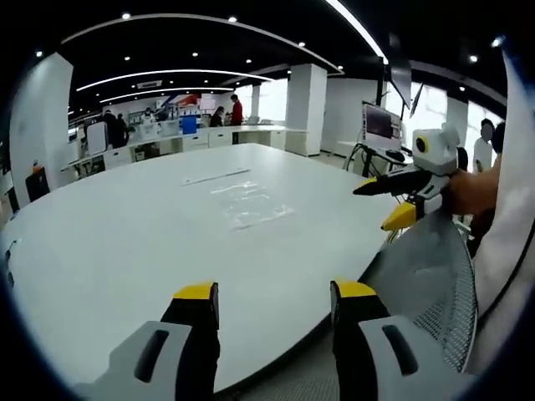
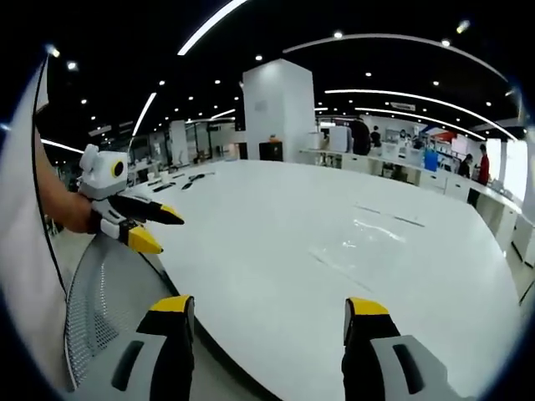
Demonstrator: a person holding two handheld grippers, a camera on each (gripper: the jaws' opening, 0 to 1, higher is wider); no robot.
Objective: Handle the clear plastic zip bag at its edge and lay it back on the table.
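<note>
The clear plastic zip bag lies flat on the white table, well beyond my left gripper, whose yellow-tipped jaws stand open with nothing between them. In the left gripper view my right gripper comes in from the right, held by a hand over the table's edge, jaws apart. In the right gripper view the bag rests right of centre on the table. There my right gripper is open and empty near the table's front edge, and my left gripper shows at the left.
A grey mesh chair back stands between the grippers at the table's near edge. A white column and a monitor stand beyond the table. People are at far desks.
</note>
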